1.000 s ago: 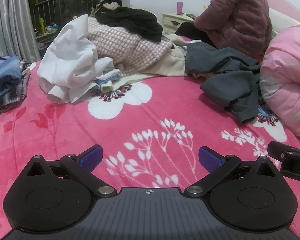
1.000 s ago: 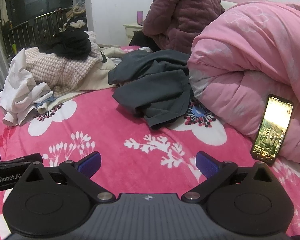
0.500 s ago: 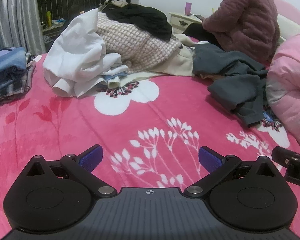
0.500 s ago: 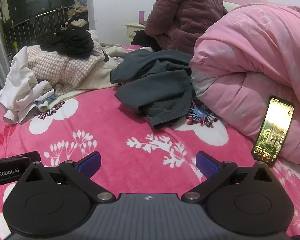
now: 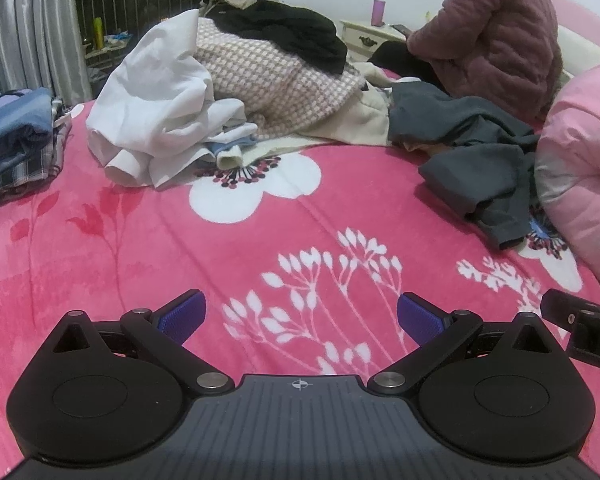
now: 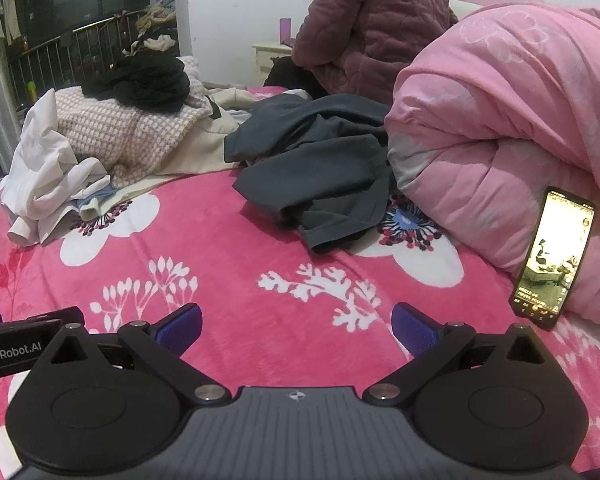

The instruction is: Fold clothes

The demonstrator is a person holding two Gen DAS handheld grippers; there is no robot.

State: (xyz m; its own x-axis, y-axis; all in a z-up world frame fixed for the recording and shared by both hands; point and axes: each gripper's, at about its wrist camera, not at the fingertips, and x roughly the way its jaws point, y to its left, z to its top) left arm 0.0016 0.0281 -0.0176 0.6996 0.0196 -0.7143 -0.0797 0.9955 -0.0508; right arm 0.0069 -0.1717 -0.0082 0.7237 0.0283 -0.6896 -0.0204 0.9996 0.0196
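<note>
A heap of unfolded clothes lies at the far side of the pink flowered bed: a white garment, a pink-and-white checked knit, a black garment on top, a cream one. A dark grey garment lies crumpled to the right, also in the right wrist view. My left gripper is open and empty, low over the bedspread. My right gripper is open and empty beside it, short of the grey garment.
A rolled pink quilt fills the right side, with a lit phone leaning on it. A person in a maroon quilted jacket sits at the far edge. Folded blue and plaid clothes lie at the far left. A nightstand stands behind.
Both grippers have moved forward a little toward the clothes and the left view has turned slightly left. Both stay open and empty.
</note>
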